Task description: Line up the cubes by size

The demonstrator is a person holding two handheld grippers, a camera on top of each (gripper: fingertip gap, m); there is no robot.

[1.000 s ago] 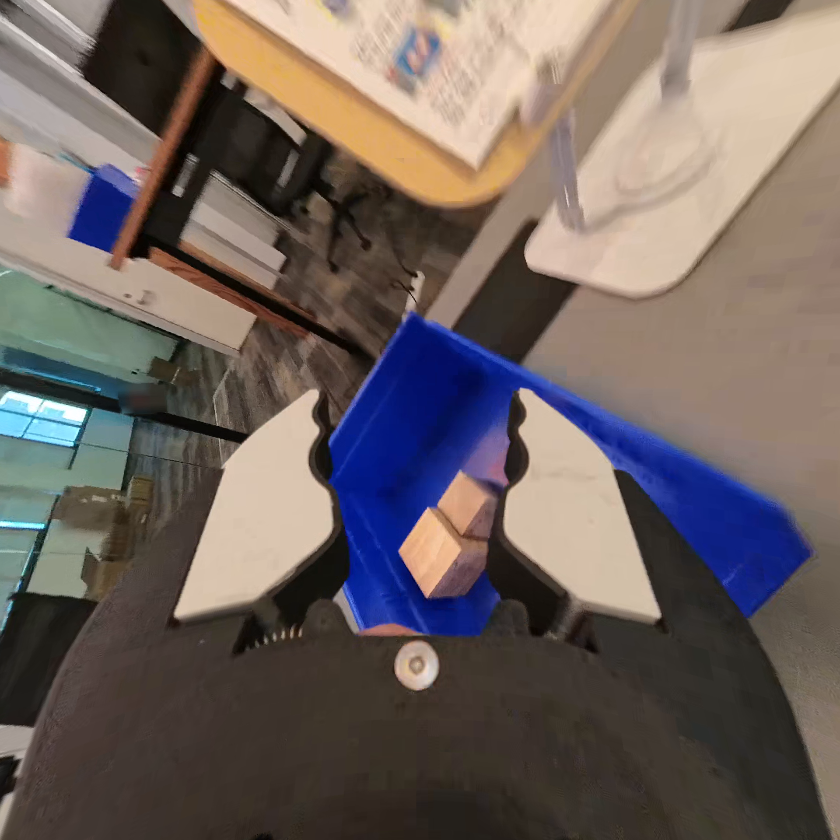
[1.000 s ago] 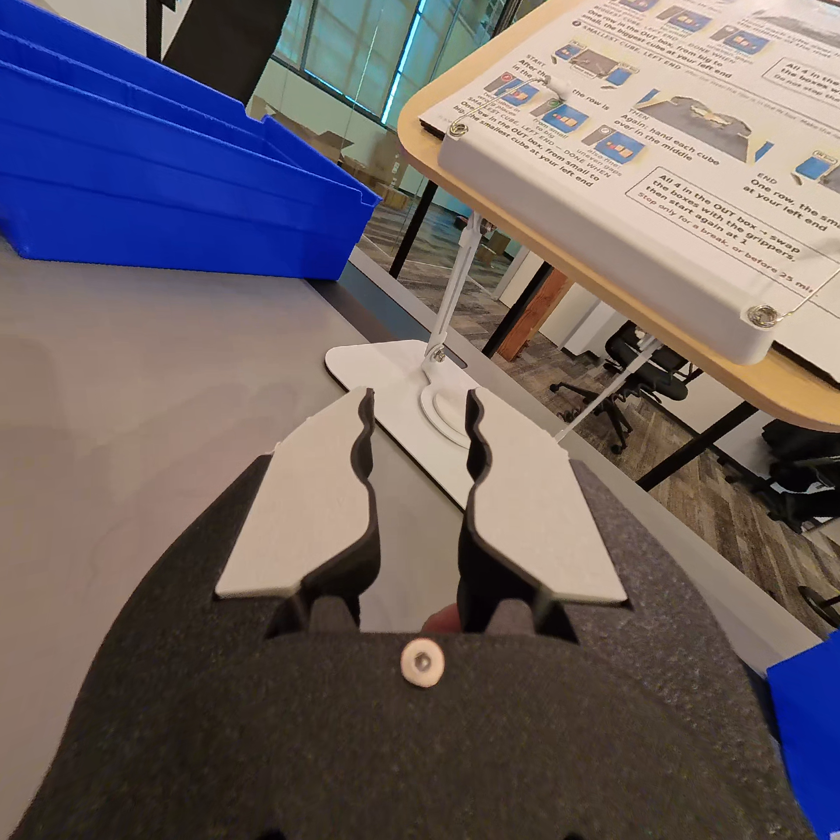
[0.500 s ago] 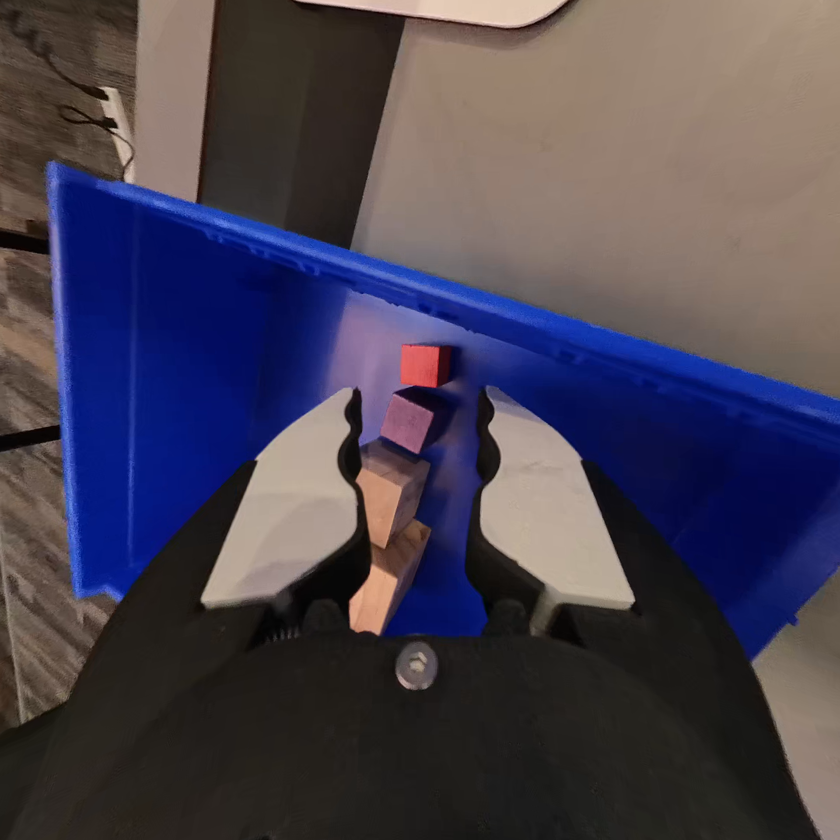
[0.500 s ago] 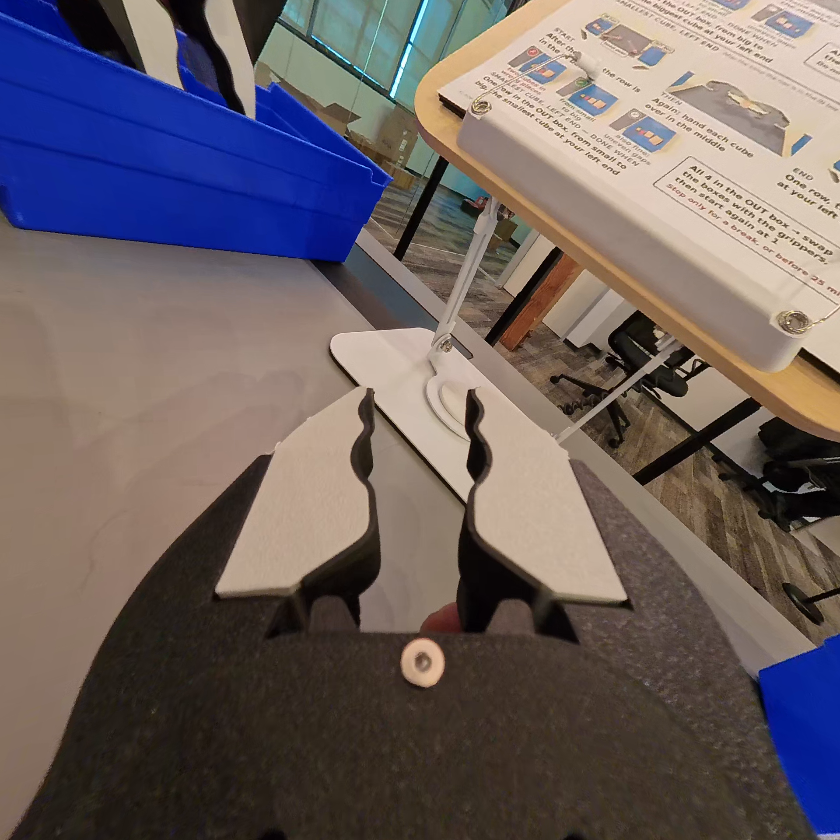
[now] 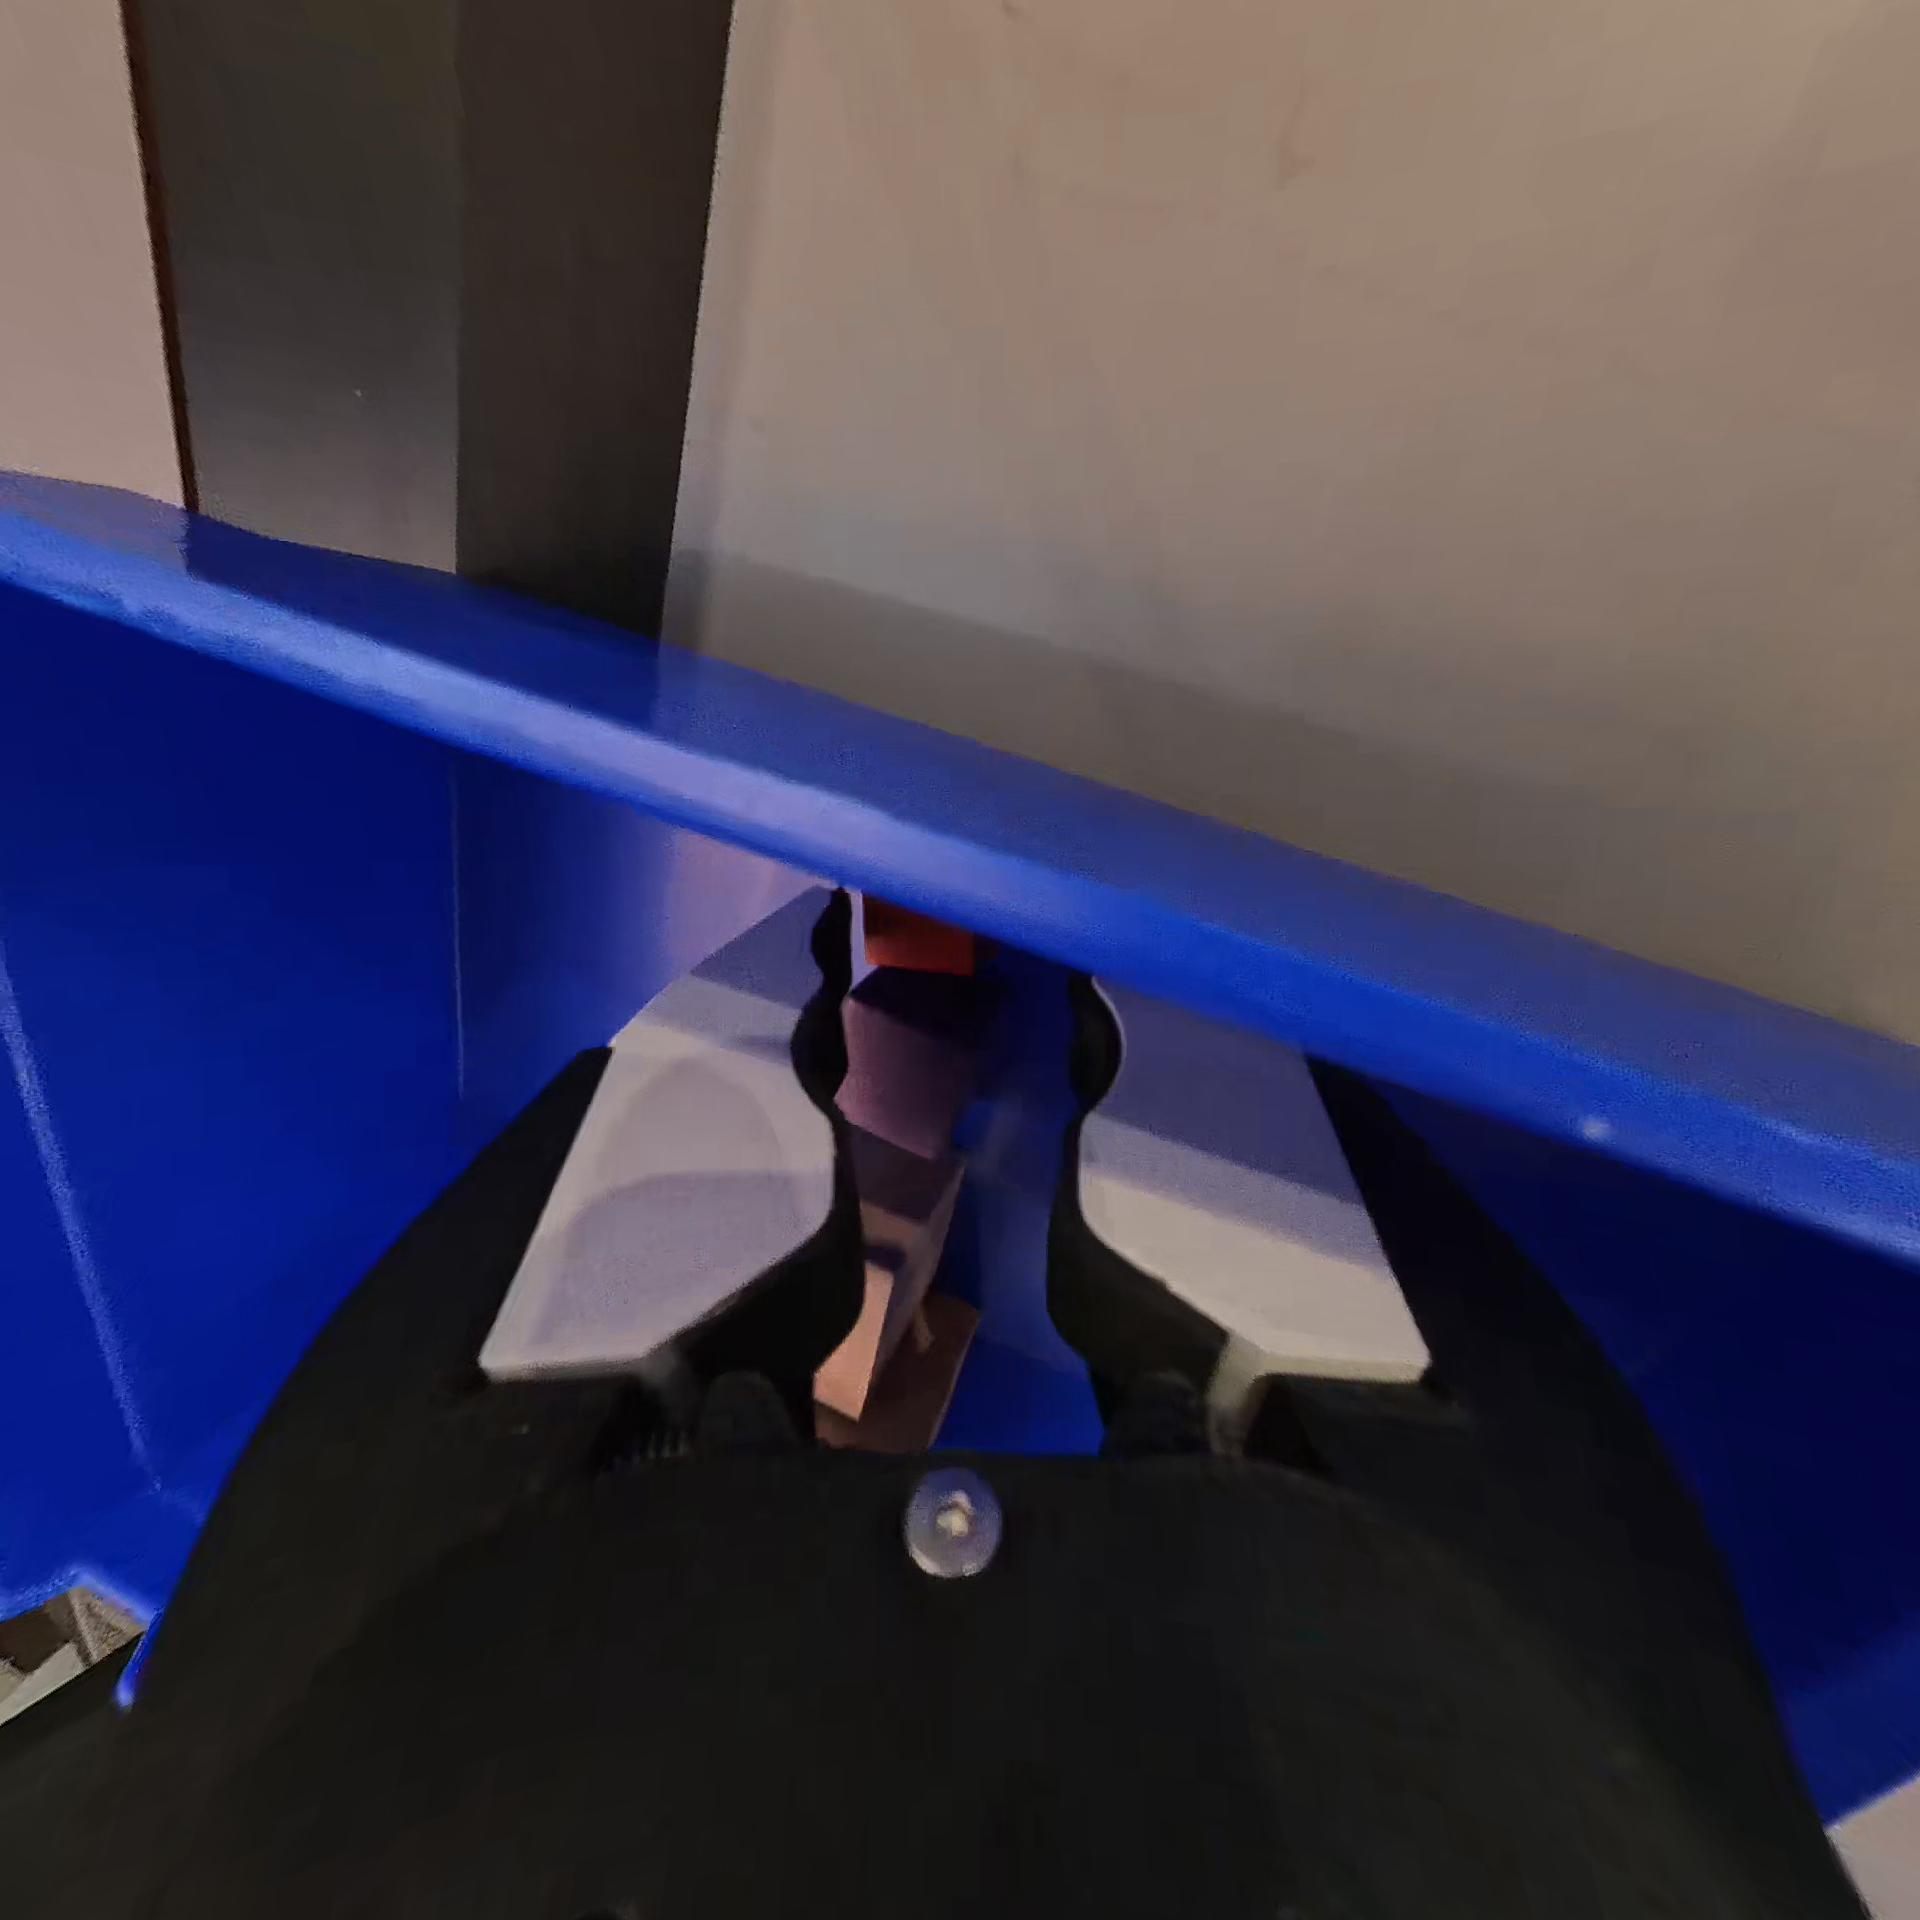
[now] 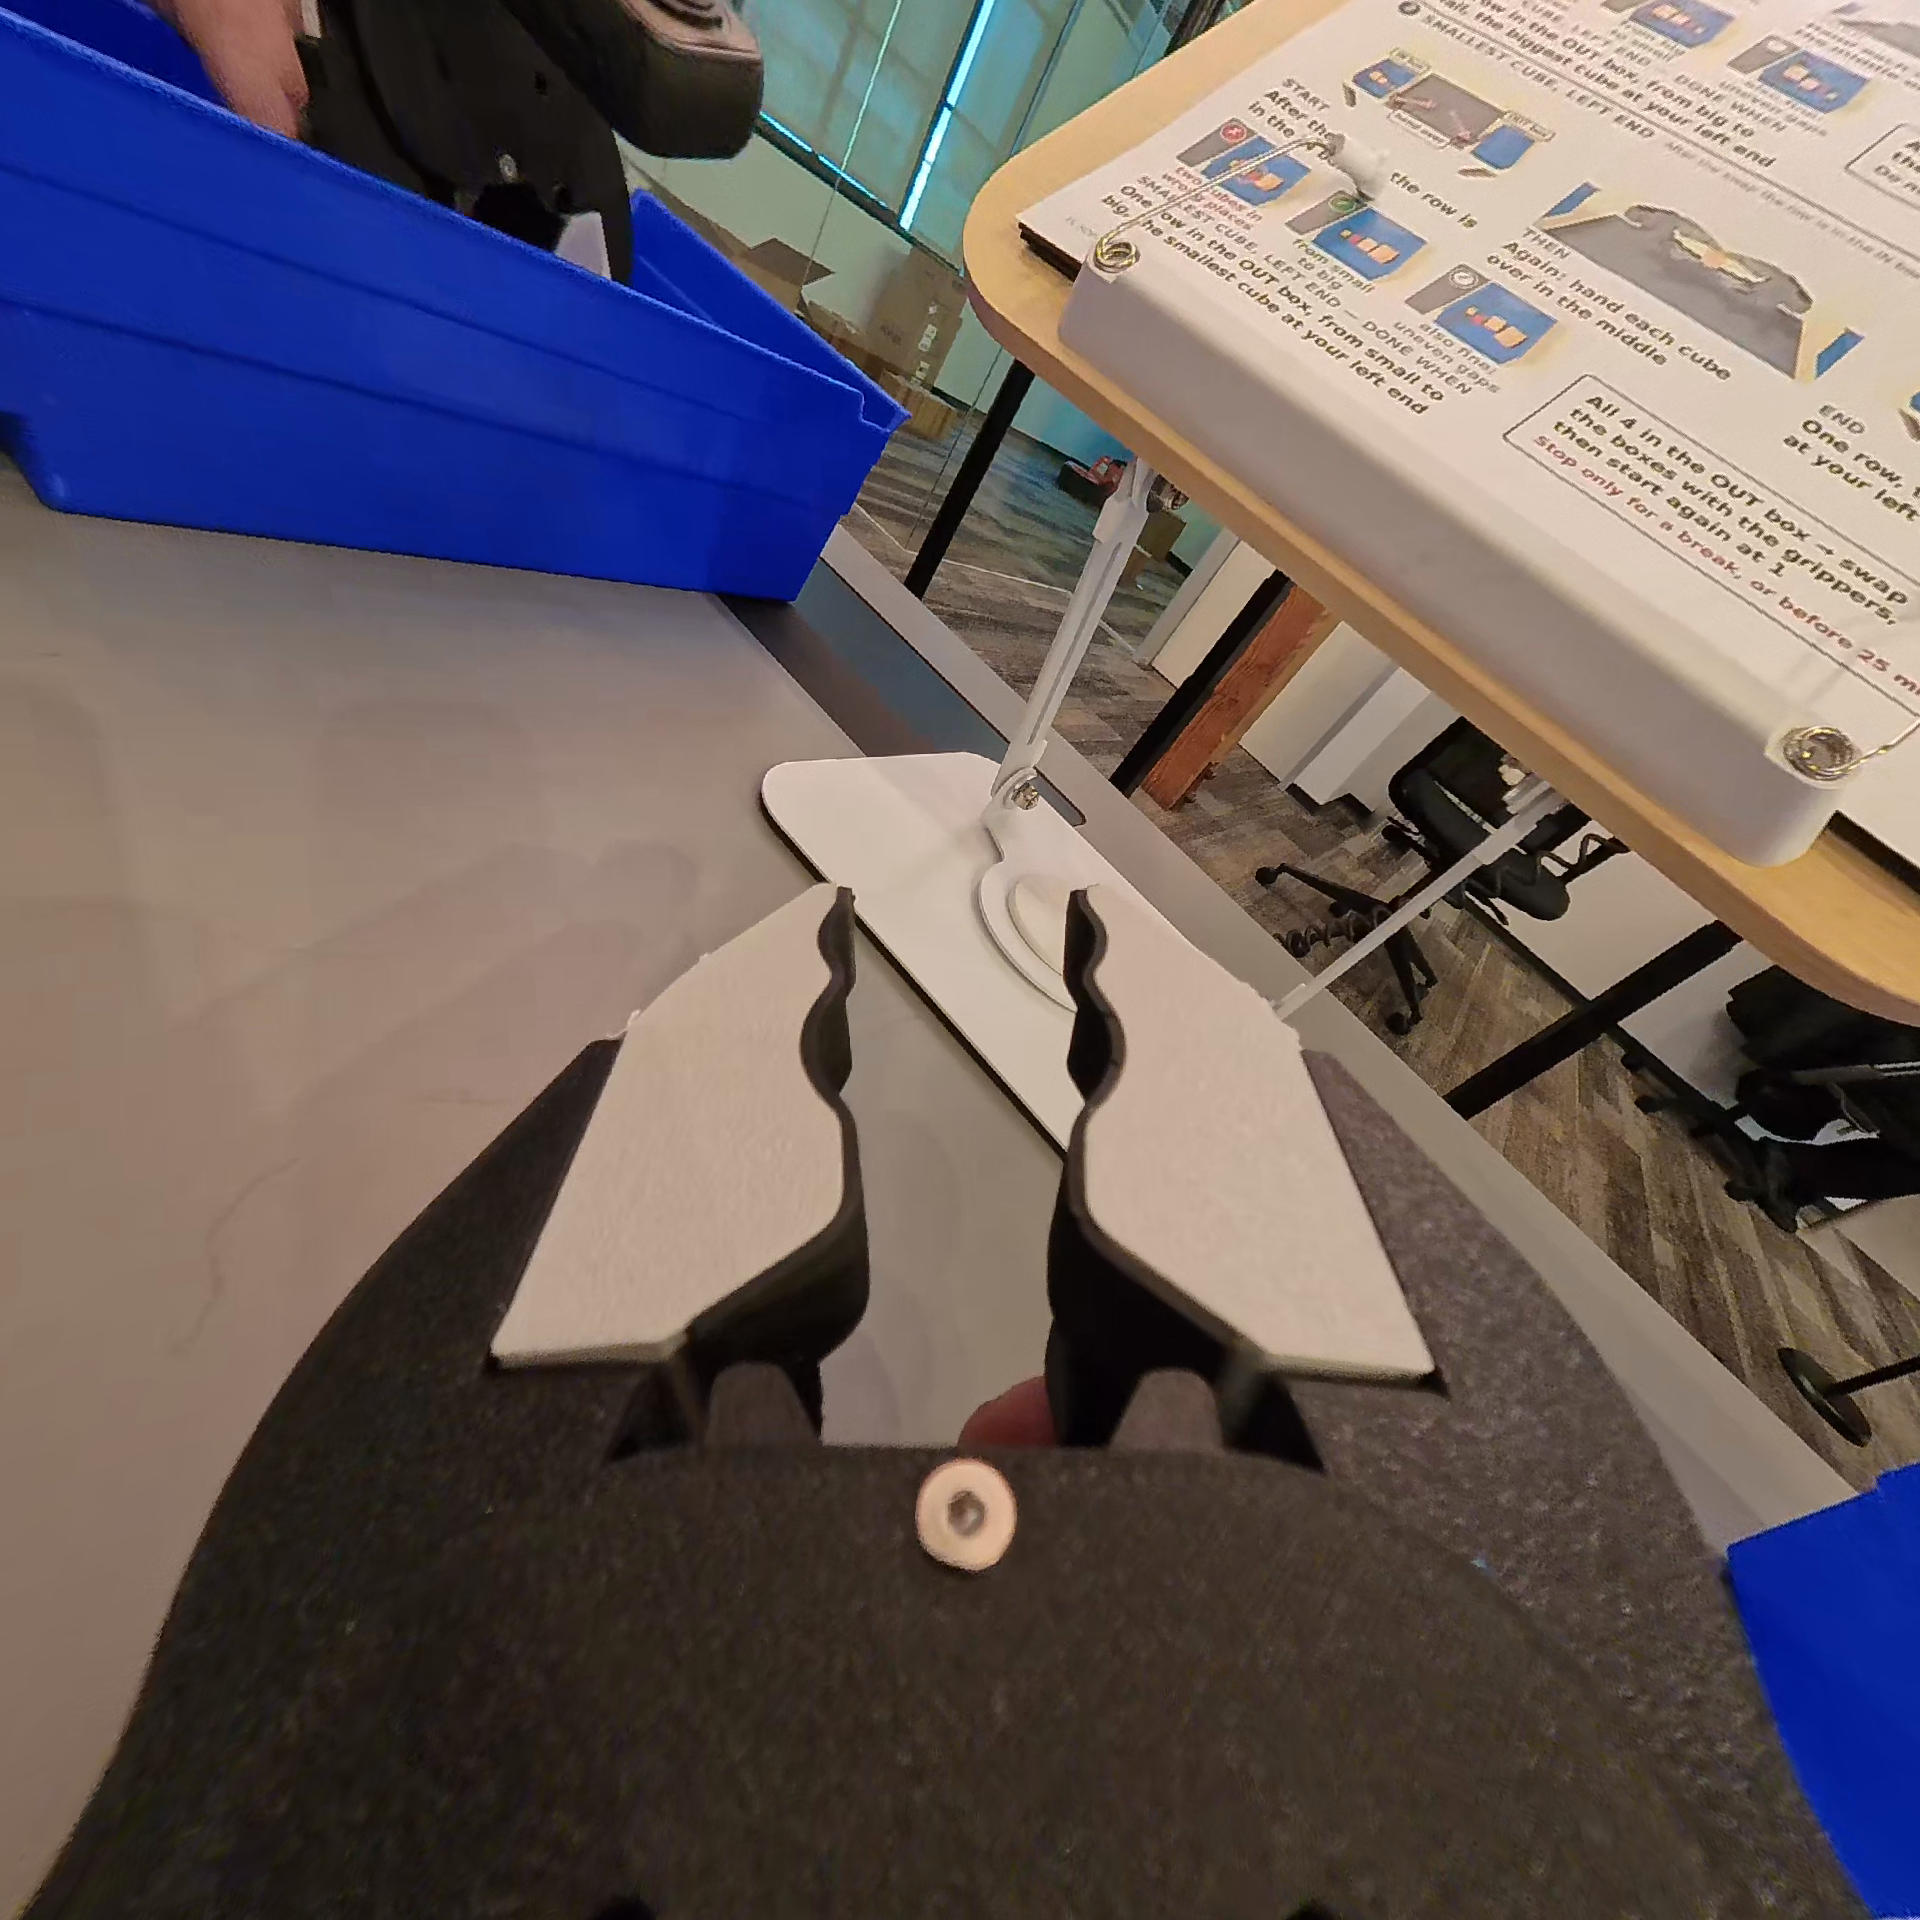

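In the left wrist view, my left gripper (image 5: 956,945) is low inside the blue bin (image 5: 260,1039), just under its far rim. A row of cubes runs between its fingers: a red cube (image 5: 914,945) at the tips, a purple cube (image 5: 894,1081) behind it, then wooden cubes (image 5: 894,1340) near the palm. The purple cube lies against the left finger (image 5: 821,1039), and blue floor shows between it and the right finger, so nothing is gripped. My right gripper (image 6: 961,904) is open and empty above the grey table (image 6: 364,883). The right wrist view shows the left gripper (image 6: 540,135) dipping into the bin (image 6: 416,416).
A white stand base (image 6: 894,831) sits on the table just past my right fingertips and carries a tilted instruction board (image 6: 1455,468). A second blue bin's corner (image 6: 1839,1683) is at the lower right. The table edge runs close behind the stand, with office chairs beyond. There is about 30 cm between the tips of the two grippers.
My left gripper dropped down into the blue bin over the row of cubes, and its jaws narrowed around the row. The right gripper barely moved and stayed equally open.
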